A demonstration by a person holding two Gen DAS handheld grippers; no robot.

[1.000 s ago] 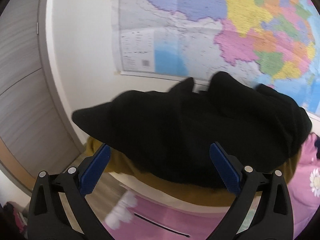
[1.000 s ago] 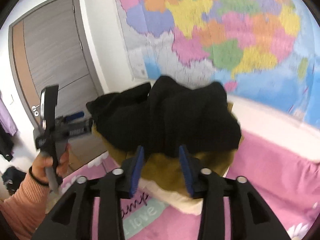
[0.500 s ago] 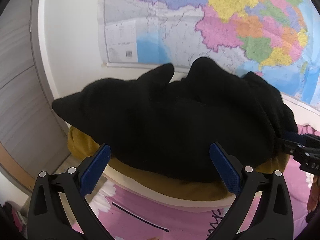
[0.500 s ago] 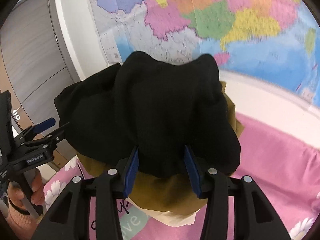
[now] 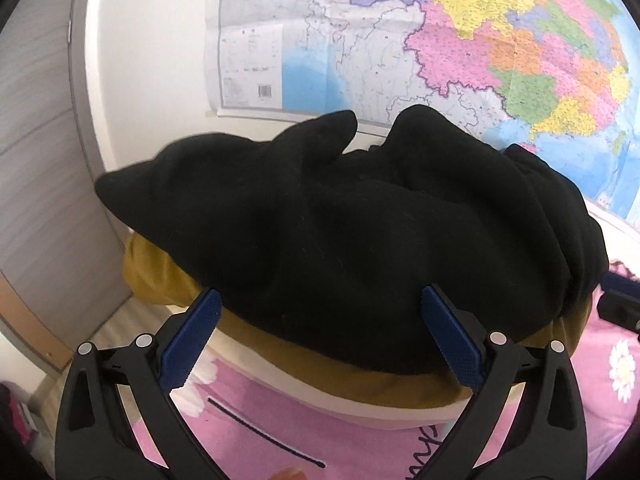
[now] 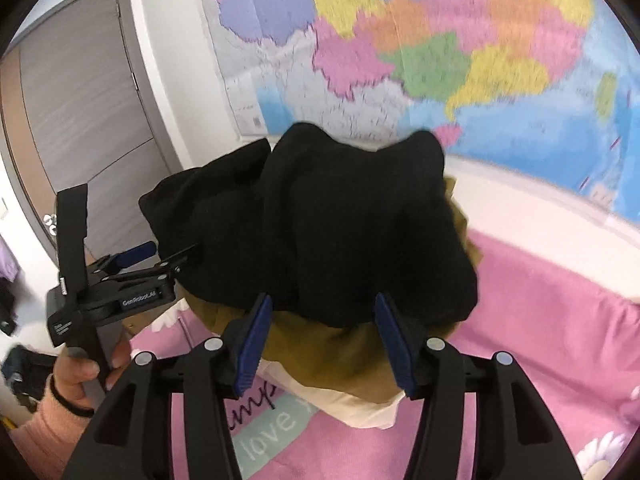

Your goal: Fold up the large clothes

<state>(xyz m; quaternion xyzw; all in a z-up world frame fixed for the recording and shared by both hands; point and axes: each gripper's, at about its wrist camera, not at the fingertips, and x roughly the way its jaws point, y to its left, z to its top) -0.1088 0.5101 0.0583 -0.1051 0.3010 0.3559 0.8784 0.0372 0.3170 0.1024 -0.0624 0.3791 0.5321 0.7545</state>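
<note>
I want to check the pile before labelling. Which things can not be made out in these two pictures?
- Mustard garment: mostly hidden under the black garment, both views.
- Cream layer beneath: only an edge shows; its kind is unclear.
- Black garment's type: bunched, no collar or sleeve readable.
- Bedsheet lettering: cut off by the right gripper.
- Map: blurred in the right wrist view.

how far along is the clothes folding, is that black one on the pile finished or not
Looks done: a mustard garment and a cream one lie stacked flat on the pink bedding. In hand: nothing; the left gripper and right gripper are both open at the pile's edge. Left: the black garment on top is bunched and lumpy, so it likely needs folding or squaring.
</note>
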